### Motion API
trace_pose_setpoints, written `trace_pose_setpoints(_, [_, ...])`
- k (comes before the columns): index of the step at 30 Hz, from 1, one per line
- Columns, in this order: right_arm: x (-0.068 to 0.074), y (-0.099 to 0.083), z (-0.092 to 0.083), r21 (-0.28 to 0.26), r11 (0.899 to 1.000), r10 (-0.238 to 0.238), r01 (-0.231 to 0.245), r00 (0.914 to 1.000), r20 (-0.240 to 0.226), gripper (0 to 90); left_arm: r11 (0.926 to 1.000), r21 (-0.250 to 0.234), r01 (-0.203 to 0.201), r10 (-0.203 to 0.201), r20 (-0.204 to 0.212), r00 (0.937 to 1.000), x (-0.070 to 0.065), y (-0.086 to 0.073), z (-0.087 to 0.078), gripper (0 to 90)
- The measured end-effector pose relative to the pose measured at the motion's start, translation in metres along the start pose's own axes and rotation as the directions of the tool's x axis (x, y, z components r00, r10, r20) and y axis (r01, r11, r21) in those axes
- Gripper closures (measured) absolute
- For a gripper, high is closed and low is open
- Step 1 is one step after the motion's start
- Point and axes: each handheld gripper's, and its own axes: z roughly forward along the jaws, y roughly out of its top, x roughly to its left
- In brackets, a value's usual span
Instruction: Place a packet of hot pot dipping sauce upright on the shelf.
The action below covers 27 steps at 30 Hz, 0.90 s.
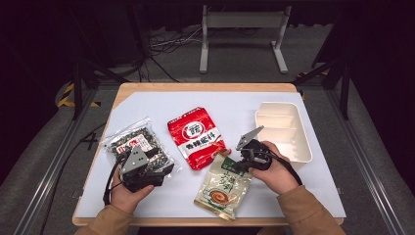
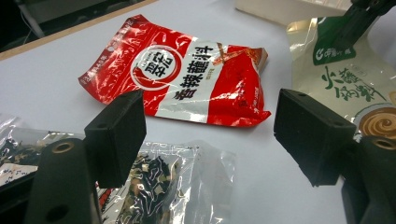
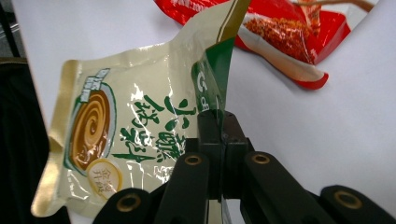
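My right gripper is shut on the top edge of a beige-and-green pouch, pinching it near the green corner; that edge curls upward while the pouch's lower end lies on the table. A red snack packet lies flat mid-table, just beyond the pouch. My left gripper stands open just above a clear packet of dark dried pieces, with nothing between its fingers and its jaws facing the red packet.
A white compartment tray sits at the right of the white table mat. The wooden table edge runs behind it. A metal frame stands on the floor beyond.
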Motion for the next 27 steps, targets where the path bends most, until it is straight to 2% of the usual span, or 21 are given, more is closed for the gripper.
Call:
trace_pose_setpoints(6, [0.007,0.005,-0.018,-0.039,0.999,-0.019,0.019,0.9998,0.002,90.0,1.0000,-0.001,0.002,-0.002,0.000,1.0000,0.000,0.000,0.000,26.1])
trace_pose_setpoints(13, [0.011,0.011,-0.038,-0.075,0.996,-0.042,0.040,0.9990,-0.019,90.0,1.0000,-0.001,0.001,-0.001,-0.001,1.0000,0.000,0.000,0.000,26.1])
trace_pose_setpoints(18, [0.015,0.015,-0.053,-0.106,0.994,-0.036,0.032,0.9990,-0.028,90.0,0.9999,-0.014,-0.001,0.002,0.011,0.9999,-0.001,0.000,-0.001,25.6])
trace_pose_setpoints(27, [0.021,0.022,-0.072,-0.140,0.989,-0.061,0.050,0.9950,-0.079,90.0,0.9997,-0.023,-0.003,0.003,0.012,0.9999,-0.001,0.001,-0.003,25.7])
